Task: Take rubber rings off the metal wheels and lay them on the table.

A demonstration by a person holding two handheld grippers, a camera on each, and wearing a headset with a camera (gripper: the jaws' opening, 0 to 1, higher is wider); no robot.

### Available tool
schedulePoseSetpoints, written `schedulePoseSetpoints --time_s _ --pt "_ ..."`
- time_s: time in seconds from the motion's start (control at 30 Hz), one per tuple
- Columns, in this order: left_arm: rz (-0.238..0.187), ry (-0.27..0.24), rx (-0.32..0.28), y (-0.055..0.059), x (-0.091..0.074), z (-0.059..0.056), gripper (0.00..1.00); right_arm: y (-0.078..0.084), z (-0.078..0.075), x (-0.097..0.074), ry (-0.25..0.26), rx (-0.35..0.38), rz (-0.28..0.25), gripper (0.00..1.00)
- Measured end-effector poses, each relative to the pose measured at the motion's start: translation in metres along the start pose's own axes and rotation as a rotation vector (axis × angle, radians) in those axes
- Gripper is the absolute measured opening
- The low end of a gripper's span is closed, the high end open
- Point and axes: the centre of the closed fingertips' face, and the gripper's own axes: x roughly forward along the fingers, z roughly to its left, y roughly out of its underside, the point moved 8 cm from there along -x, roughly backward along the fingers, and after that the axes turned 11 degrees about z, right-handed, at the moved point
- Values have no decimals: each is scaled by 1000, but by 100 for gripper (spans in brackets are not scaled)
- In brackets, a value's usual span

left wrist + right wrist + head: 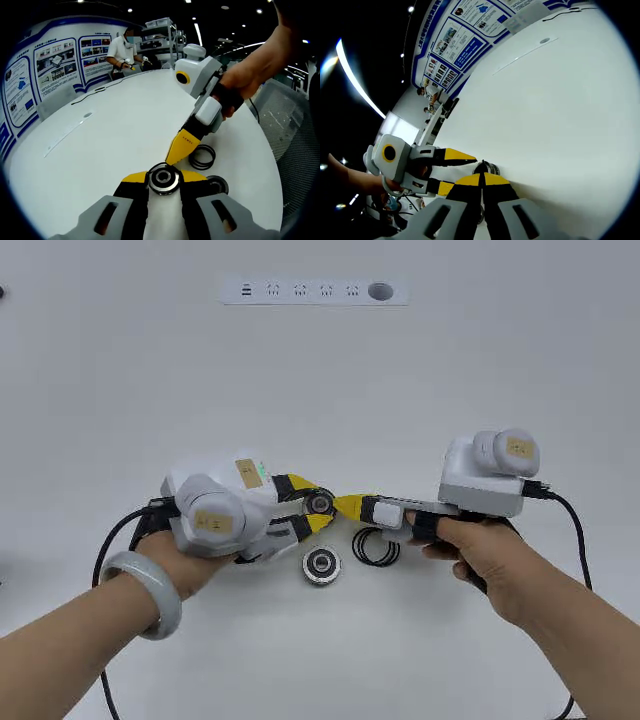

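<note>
Left gripper view puts the left gripper (164, 175) nearest, its jaws drawn narrow on a metal wheel (163, 179). The wheel is clamped by its rim between the yellow tips, hub facing the camera. Just past those tips the right gripper (179, 148) slants down from the upper right. Its jaws are pressed together into one yellow wedge whose point touches the wheel's upper rim. Whether it pinches a rubber ring there is too fine to make out. Beside the right-hand jaw a second wheel (218, 184) lies flat on the bench (110, 130), partly hidden by that jaw. Farther out, a small stack of loose rubber rings (202, 156) lies under the right gripper.

In the head view the left hand (190, 562), a bracelet (150, 592) on its wrist, cups its gripper from below, forearm entering from the lower left. The right hand (490, 552) grips from above, knuckles up, forearm entering from the lower right. The two sets of jaws point at each other and meet at the wheel, which is held off the bench. A power strip (315, 288) lies far beyond them.

In the right gripper view, which is strongly rolled, the wheel is mostly hidden behind the closed tips.
</note>
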Motion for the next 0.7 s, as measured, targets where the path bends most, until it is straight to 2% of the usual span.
schedulePoseSetpoints --time_s 0.33,0.7 --pt "-1 -14 -37 10 -6 5 40 -1 1 -1 -9 -8 -1 2" --pt "-14 -29 -67 18 -14 7 55 0 14 -6 -38 -24 -15 2"
